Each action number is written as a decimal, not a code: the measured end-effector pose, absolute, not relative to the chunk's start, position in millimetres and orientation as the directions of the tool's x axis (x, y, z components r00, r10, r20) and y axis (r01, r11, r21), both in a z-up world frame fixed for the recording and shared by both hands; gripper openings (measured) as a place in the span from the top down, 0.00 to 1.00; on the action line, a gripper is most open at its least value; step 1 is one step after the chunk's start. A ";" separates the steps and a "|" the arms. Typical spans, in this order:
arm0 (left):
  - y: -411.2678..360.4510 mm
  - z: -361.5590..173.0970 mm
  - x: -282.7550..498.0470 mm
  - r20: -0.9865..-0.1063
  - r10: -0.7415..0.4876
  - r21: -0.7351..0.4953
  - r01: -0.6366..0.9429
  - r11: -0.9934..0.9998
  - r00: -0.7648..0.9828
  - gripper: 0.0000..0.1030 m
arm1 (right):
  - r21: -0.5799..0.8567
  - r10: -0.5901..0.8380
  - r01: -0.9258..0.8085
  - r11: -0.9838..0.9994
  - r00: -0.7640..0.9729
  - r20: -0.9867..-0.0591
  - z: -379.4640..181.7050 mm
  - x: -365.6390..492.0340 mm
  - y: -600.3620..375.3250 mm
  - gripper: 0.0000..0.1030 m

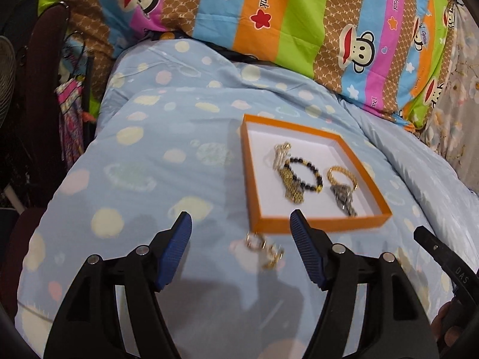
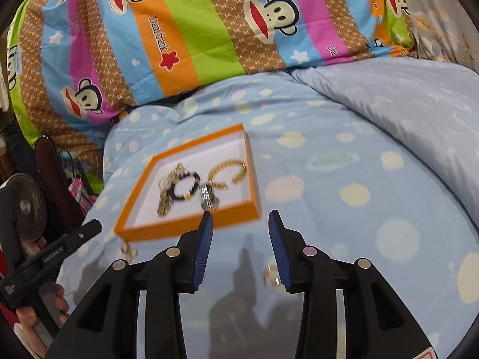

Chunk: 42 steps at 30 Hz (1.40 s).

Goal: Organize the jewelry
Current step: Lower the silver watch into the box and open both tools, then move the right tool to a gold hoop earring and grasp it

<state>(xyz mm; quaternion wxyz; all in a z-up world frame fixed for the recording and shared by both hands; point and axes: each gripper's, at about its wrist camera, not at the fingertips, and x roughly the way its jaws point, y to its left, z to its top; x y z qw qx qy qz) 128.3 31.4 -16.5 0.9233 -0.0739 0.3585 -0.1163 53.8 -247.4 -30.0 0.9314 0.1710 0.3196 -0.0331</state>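
Note:
An orange tray (image 1: 320, 224) with a white floor lies on the blue bedcover; it also shows in the right wrist view (image 2: 131, 200). In it lie a black bead bracelet (image 1: 302, 175), a gold chain bracelet (image 1: 341, 176), a gold piece (image 1: 292, 185) and a grey metal piece (image 1: 344, 199). A gold piece (image 1: 265, 248) lies on the cover just before the tray, between the fingers of my open, empty left gripper (image 1: 241, 224). My right gripper (image 2: 241, 217) is open and empty by the tray's near right corner. A small gold piece (image 2: 271, 275) lies beside its right finger.
A striped cartoon-monkey pillow (image 1: 269, 21) lies behind the tray. A dark chair (image 1: 39, 89) and a fan (image 2: 24, 206) stand at the left of the bed. The other hand-held gripper shows at the edge of each view, right (image 1: 443, 257) and left (image 2: 51, 254).

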 end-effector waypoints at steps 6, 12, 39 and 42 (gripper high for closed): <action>31.4 -27.1 102.0 -0.673 -0.284 -0.225 0.177 0.958 0.683 0.36 | 0.288 0.048 0.184 0.940 0.763 -0.645 -43.7 31.5 -243.5 0.63; 27.7 -35.9 85.6 -0.697 -0.286 -0.208 0.196 0.958 0.658 0.36 | 0.277 0.026 0.216 0.936 0.745 -0.667 -49.4 20.0 -244.2 0.63; 38.8 -47.8 91.8 -0.727 -0.315 -0.276 0.160 0.948 0.610 0.32 | 0.132 -0.106 0.312 0.941 0.642 -0.760 -60.5 58.1 -240.8 0.83; 34.9 -45.6 99.2 -0.729 -0.295 -0.256 0.153 0.954 0.617 0.32 | 0.153 -0.085 0.302 0.941 0.648 -0.757 -60.6 57.5 -241.9 0.83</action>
